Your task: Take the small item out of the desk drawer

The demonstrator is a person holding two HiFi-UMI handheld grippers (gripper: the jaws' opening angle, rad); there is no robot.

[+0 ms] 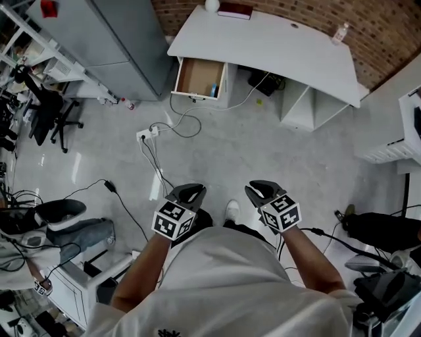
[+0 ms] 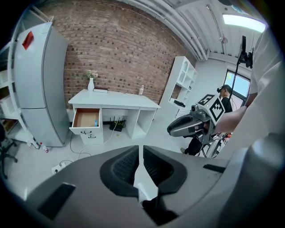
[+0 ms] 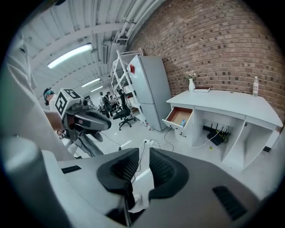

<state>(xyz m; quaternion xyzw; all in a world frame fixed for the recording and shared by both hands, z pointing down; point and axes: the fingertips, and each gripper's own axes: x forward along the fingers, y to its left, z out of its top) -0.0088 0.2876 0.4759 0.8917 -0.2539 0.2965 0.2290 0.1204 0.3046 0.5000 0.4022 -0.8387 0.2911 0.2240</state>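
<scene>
The desk [image 1: 276,46] is white and smooth, with a curved front edge, and it stands against a rough brick wall [image 1: 368,20]. Its drawer [image 1: 197,76] on the left is pulled out, a brown box inside with a white front. The small item [image 1: 214,90], blue, sits in the drawer's right corner near the front. On the desk top are a round white vase [image 1: 212,5], a dark red book [image 1: 235,10] and a clear bottle [image 1: 340,31]. Left of the desk is a tall grey cabinet [image 1: 125,39] with a red label too small to read. In front of the desk is wide, shiny grey floor [image 1: 263,145], with thin cords [image 1: 164,128] looping below the drawer. Both grippers are well away from the desk. The left gripper [image 1: 189,191] has its ridged black jaws pressed together. The right gripper [image 1: 262,189] has its jaws a little apart, with nothing between them
</scene>
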